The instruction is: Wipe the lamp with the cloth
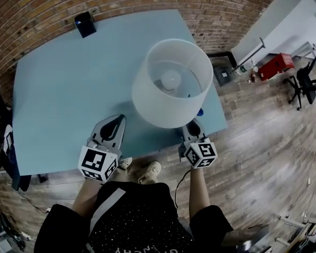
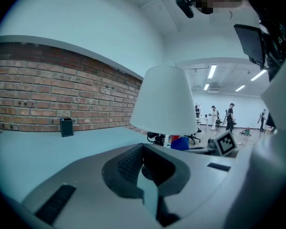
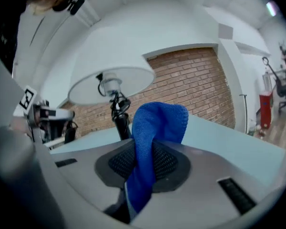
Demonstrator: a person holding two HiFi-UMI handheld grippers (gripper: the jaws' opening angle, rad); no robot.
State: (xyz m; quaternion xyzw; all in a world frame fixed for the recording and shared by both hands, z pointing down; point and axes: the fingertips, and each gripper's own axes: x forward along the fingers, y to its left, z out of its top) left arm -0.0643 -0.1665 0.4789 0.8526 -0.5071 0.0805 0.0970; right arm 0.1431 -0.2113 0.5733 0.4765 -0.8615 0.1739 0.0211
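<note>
Small black box (image 1: 85, 23) on blue table (image 1: 58, 88) by brick wall (image 1: 42, 4)

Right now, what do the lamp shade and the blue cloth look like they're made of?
Lamp shade: probably fabric or paper, white and matte; its smooth wall shows no glare. Cloth: soft blue textile, perhaps microfibre; it has a fine fuzzy nap and folds limply where the right gripper pinches it.

Red brick wall (image 1: 147, 4) behind a pale blue table (image 1: 58, 88), with a small black box (image 1: 85, 23) at the table's far edge. Wood plank floor (image 1: 263, 157). White wall (image 1: 284, 20) on the right, red cabinet (image 1: 276, 66) and black office chair (image 1: 305, 83) near it. Ceiling strip lights (image 2: 212, 71) on.
</note>
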